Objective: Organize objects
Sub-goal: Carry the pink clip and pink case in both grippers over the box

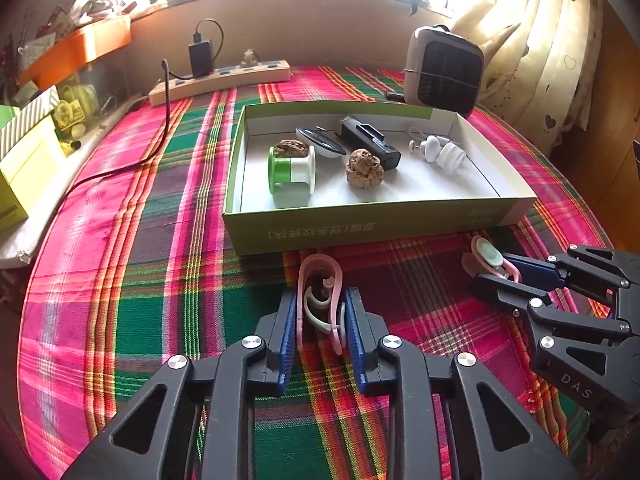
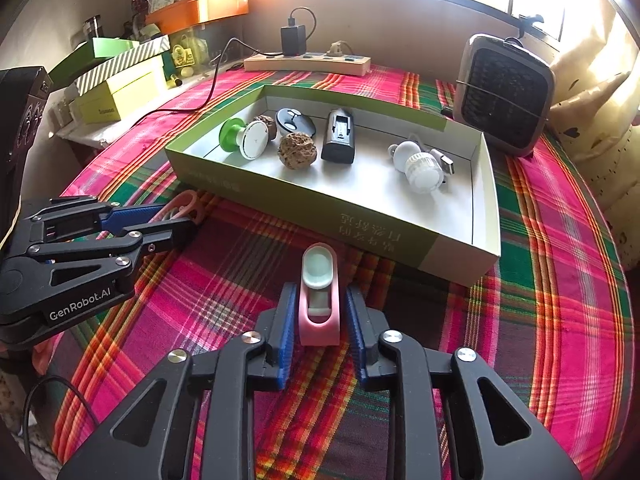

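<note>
My left gripper [image 1: 320,296] is shut on a pink loop clip [image 1: 320,258] with a pale mint inner piece, which rests on the plaid cloth just in front of the green box [image 1: 360,232]. In the right wrist view, the left gripper [image 2: 180,216] shows at the left with that clip [image 2: 192,202] poking out. My right gripper [image 2: 320,290] is shut on a second pink clip [image 2: 320,332] with a mint pad, also near the box's [image 2: 360,228] front wall. From the left wrist view, the right gripper [image 1: 490,270] pinches the second clip [image 1: 488,254].
Inside the box lie a green-white spool [image 1: 292,172], two walnuts, a black block [image 2: 338,140] and a white bulb light [image 2: 420,168]. Behind it stand a power strip [image 1: 220,80] and a small heater [image 2: 504,92]. A black cable [image 1: 120,168] crosses the cloth; boxes [image 2: 120,88] are stacked left.
</note>
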A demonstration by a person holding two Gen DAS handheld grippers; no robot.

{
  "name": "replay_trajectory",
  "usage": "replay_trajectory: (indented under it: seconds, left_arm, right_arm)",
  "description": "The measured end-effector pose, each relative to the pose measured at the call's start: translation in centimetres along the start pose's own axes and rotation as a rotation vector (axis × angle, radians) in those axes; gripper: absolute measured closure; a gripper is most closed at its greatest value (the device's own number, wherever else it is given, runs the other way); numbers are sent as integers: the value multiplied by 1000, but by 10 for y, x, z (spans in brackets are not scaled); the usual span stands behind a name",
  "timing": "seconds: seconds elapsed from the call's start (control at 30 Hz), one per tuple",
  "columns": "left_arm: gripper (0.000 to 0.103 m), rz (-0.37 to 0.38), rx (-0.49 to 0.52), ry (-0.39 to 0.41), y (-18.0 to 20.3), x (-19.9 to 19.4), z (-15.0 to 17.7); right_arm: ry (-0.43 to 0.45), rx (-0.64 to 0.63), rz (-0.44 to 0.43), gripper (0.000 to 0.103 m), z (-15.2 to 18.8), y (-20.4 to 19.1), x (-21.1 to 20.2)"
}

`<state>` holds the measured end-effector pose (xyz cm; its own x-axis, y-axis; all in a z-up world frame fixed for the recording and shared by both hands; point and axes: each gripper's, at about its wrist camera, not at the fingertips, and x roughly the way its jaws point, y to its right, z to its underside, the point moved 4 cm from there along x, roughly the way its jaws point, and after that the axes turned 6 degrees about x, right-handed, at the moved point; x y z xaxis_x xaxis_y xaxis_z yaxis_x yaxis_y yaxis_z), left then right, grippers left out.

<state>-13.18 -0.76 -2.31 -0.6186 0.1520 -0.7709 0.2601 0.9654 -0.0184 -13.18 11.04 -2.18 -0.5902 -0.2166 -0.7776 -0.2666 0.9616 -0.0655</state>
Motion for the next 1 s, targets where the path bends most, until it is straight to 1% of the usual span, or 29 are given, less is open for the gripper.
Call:
replay_trajectory:
  seconds: [0.1, 0.53, 1.0]
  left_arm:
    - [82, -8, 12, 4, 1, 0, 0]
    - [82, -9, 12, 5, 1, 0, 0]
    - [82, -8, 10, 5, 1, 0, 0]
  right_arm:
    - [0, -1, 0, 84, 0, -1, 0]
    - [1, 1, 12, 85, 0, -4, 0]
    - [0, 15, 4, 85, -1, -3, 0]
